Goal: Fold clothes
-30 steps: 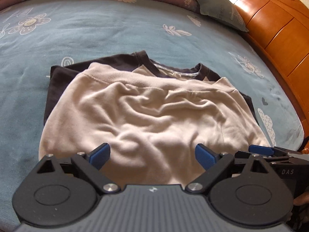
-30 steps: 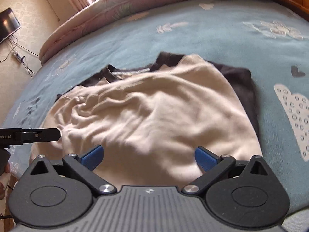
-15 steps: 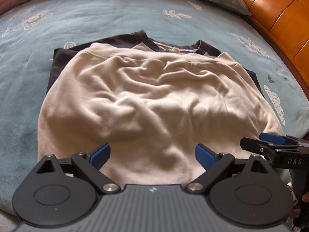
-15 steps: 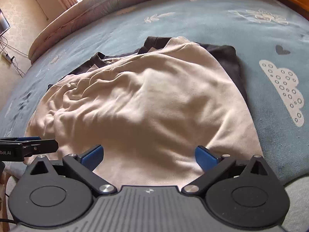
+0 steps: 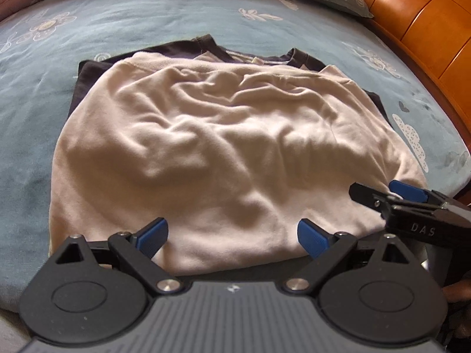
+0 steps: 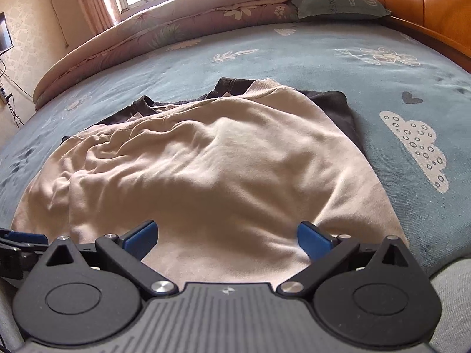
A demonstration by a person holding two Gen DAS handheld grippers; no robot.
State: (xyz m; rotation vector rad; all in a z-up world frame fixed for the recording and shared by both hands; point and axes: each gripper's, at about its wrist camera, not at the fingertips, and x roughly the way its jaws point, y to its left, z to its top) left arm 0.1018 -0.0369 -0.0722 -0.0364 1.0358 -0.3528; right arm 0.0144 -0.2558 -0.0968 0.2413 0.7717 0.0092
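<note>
Two grippers hang over the near hem of a cream sweatshirt that lies folded over on a blue bedsheet, its dark sleeves and collar peeking out at twelve o'clock. At nine o'clock sits the left gripper, blue pads wide apart and holding nothing, the near edge of the cloth just beneath it. At three o'clock in the same view the right gripper comes in beside it, also spread and empty.

The step in hand looks like pinching the near hem for another fold. To do it well, each gripper should probably drop onto its own corner, bite through all layers, and lift evenly so the wrinkles across the middle do not bunch.

The hem itself is hidden behind both gripper bodies, so the layer count there is unclear. The wooden headboard is cut off at two o'clock.
</note>
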